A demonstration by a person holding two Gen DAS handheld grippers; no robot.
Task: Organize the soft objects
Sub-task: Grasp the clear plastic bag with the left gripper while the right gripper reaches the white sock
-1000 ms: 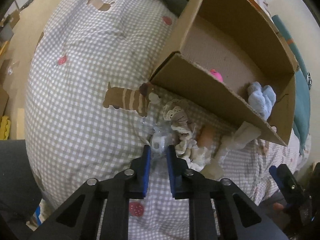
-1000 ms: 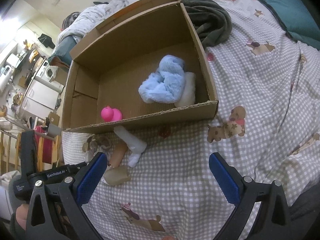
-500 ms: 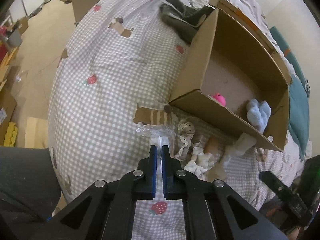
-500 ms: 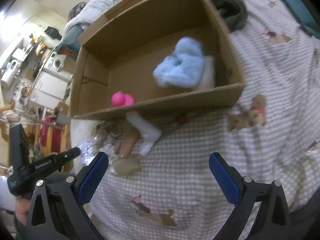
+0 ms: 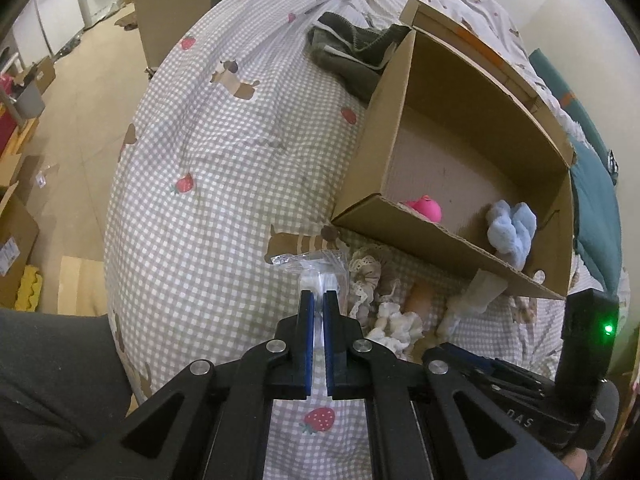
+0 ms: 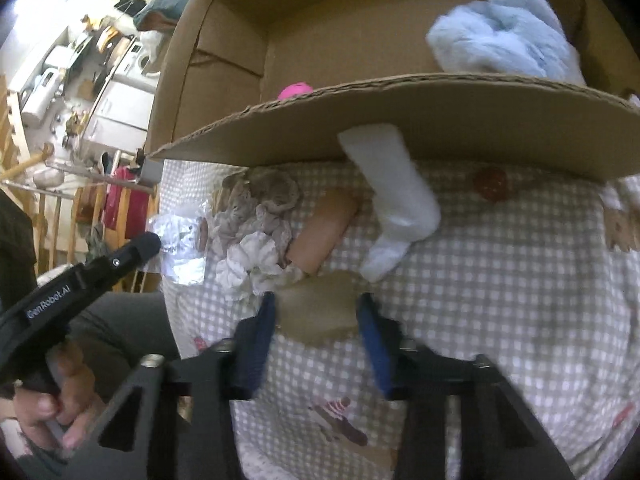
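Since the earlier frames the right gripper [image 6: 316, 312] had dropped low toward the bedding and its jaws had just been closing, with the flat beige pad of soft fabric [image 6: 318, 306] between the blue pads, lower centre of the right view; whether they already pinched it I could not tell; the left gripper [image 5: 316, 312] had lifted slightly, clenched on the crinkled clear plastic packet [image 5: 316, 266] at centre frame. The pad looked light and limp, likely to fold, so a pinch across its middle seemed best; the packet seemed slippery. The open brown cardboard box [image 5: 404, 216] sat in the upper right, its near wall just above the pile of lace, a white sock [image 6: 394, 196] and a tan roll [image 6: 322, 232]; open gingham quilt [image 5: 208, 184] lay to the left.
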